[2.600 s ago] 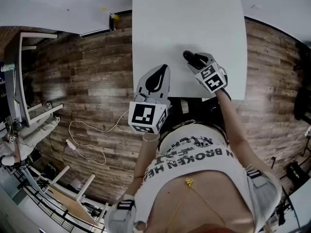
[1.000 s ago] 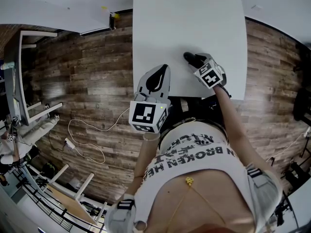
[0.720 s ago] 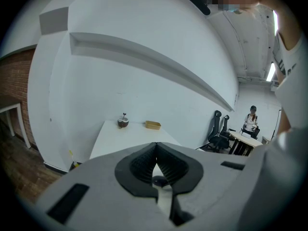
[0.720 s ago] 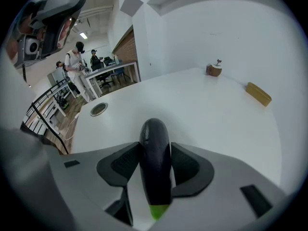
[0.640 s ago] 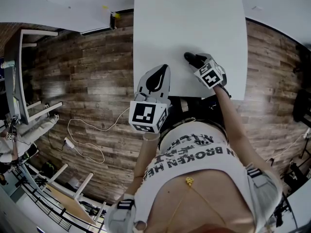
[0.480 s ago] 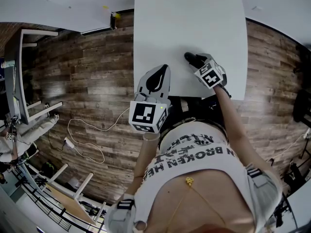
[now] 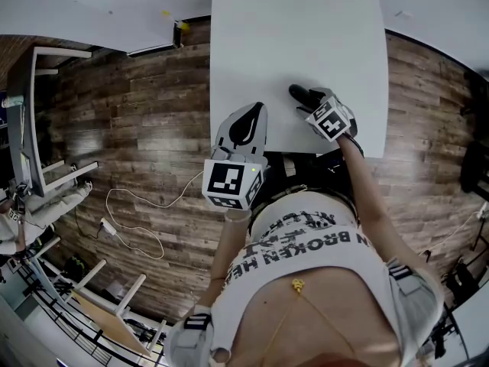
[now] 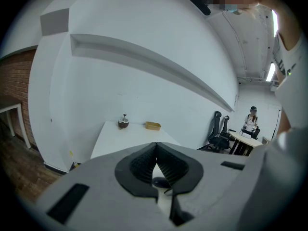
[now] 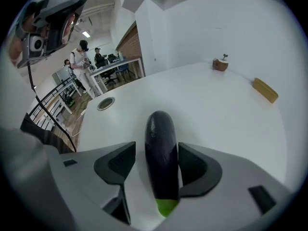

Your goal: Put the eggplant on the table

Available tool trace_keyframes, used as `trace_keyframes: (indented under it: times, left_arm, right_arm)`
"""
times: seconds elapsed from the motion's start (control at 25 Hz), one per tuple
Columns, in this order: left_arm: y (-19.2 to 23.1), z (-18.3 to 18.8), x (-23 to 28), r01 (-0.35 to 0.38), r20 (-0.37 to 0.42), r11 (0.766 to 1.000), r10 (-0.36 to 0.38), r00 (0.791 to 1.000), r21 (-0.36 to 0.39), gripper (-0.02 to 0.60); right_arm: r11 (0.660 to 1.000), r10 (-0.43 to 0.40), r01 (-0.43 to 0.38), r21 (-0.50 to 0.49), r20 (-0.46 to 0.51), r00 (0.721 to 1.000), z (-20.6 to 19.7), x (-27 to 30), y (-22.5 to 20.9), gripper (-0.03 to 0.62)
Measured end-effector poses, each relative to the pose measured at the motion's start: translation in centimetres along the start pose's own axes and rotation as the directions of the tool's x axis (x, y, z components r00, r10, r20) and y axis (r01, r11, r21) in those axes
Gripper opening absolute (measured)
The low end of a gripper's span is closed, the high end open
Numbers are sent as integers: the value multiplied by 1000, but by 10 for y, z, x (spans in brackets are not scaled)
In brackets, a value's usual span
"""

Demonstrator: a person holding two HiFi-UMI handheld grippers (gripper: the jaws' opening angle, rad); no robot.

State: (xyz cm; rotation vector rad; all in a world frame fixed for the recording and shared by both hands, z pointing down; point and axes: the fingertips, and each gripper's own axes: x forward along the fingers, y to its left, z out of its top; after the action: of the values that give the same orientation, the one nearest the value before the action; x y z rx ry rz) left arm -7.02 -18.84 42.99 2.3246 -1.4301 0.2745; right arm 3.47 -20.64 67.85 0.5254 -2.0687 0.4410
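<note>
A dark purple eggplant (image 9: 161,153) with a green stem end lies on the white table (image 9: 216,105), lengthwise between the jaws of my right gripper (image 9: 156,150). Those jaws are opening: a gap shows beside the left pad, and the right pad stands close to the skin. From the head view, the eggplant (image 7: 299,92) pokes out ahead of the right gripper (image 7: 309,100) near the table's (image 7: 298,29) front right part. My left gripper (image 7: 257,110) hovers at the table's front edge, shut with nothing in it (image 8: 155,146).
At the table's far end stand a brown round object (image 9: 221,64) and a small tan tray (image 9: 265,89). A round cable hole (image 9: 105,103) sits in the tabletop to the left. A white cable (image 7: 134,220) lies on the wooden floor.
Hardly anything: the right gripper's marker cube has tilted slightly while the eggplant stays at the same spot on the table. The left gripper has not moved.
</note>
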Motion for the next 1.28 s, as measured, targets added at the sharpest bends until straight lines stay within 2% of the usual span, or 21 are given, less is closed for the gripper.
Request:
trace_keyframes:
  times: [0.32,1.08,1.28]
  left_arm:
    - [-4,-2,-3,8,7,1000,-8,1000,6,6]
    - [-16,-1,-10,24,14,1000,-24,1000,15,6]
    - [-18,0,-9,35,13,999,-36,999,24,6]
  right_arm:
    - [999,-23,23,-40,3,1000,-3,-6,0,264]
    - [994,-21,22,-106,17,1000,6,-21,4,265]
    - [989,-45,50,-140,39,998,18,-32,2,265]
